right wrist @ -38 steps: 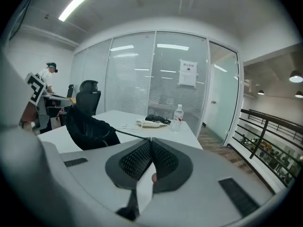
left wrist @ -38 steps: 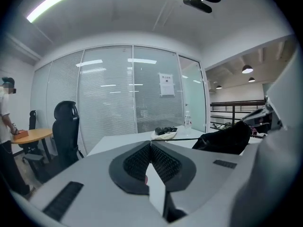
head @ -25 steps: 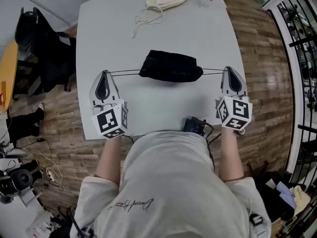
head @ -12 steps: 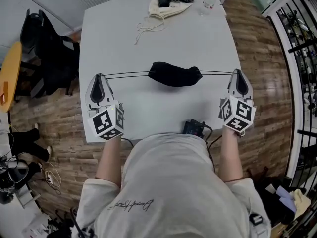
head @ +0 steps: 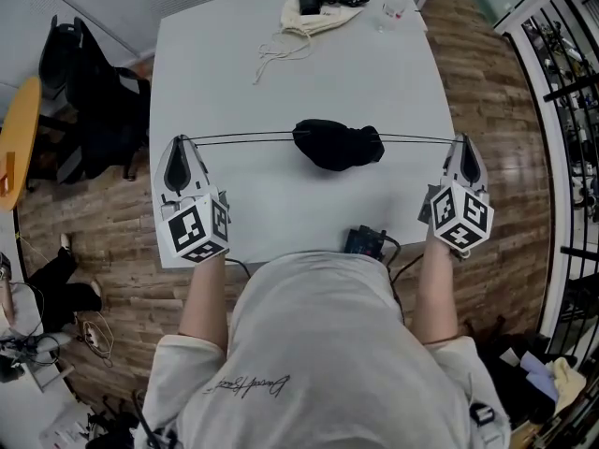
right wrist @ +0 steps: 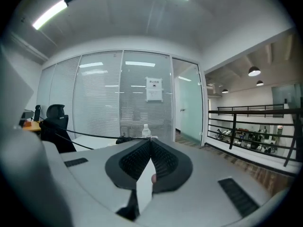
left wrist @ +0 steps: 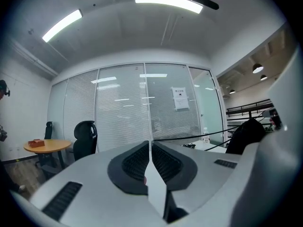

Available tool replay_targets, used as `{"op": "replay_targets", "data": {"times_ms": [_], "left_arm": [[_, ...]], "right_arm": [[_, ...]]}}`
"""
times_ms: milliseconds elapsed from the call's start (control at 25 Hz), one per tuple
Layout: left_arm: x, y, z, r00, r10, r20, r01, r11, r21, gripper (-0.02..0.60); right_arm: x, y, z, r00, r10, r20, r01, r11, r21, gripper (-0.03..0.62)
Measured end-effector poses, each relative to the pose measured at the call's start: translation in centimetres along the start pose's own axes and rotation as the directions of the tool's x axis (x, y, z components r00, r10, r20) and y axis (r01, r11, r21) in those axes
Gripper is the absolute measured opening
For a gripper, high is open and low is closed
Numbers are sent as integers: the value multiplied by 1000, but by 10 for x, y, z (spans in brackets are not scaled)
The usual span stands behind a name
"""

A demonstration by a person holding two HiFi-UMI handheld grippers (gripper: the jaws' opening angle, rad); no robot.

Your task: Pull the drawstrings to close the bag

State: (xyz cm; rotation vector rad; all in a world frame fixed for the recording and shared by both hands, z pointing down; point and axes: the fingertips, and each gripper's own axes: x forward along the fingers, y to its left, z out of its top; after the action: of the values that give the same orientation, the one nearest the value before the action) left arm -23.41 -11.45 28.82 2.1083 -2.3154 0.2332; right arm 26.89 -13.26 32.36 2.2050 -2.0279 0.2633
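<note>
Drawstring bag (head: 337,144) sits bunched into a dark lump near the middle of the white surface (head: 281,54), with one thin black cord leaving it on each side. Your arms reach forward and are spread wide, bare forearms roughly parallel, so each gripper points away from you at an outer edge of the surface with its marker cube turned up toward your head. Your left gripper (head: 178,141) is over the left edge, well apart from the bag, and the left drawstring (head: 243,138) runs in a straight, taut line from the bag to its tip. In the left gripper view the left gripper (left wrist: 151,143) has its ribbed pads drawn together, pinching that cord, which stretches off to the right toward the bag's dark shape. Your right gripper (head: 463,143) mirrors this at the right edge, with the right drawstring (head: 416,138) stretched straight to its tip. In the right gripper view the right gripper (right wrist: 150,141) shows its pads pressed together on the cord, which leads off to the left.
</note>
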Motion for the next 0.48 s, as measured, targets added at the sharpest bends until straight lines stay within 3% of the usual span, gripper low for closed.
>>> {"op": "replay_targets", "data": {"times_ms": [360,480], "left_arm": [[2,6,-1,1000,-21,-10,21,999,-48,29],[0,-2,4,998,-64,-2,64,997,-47,41]], "right_arm": [[-1,-6,9,1000,6,24,-7,999,52,25],[-2,-11,5,1000,20,13,-22,995,100,25]]}}
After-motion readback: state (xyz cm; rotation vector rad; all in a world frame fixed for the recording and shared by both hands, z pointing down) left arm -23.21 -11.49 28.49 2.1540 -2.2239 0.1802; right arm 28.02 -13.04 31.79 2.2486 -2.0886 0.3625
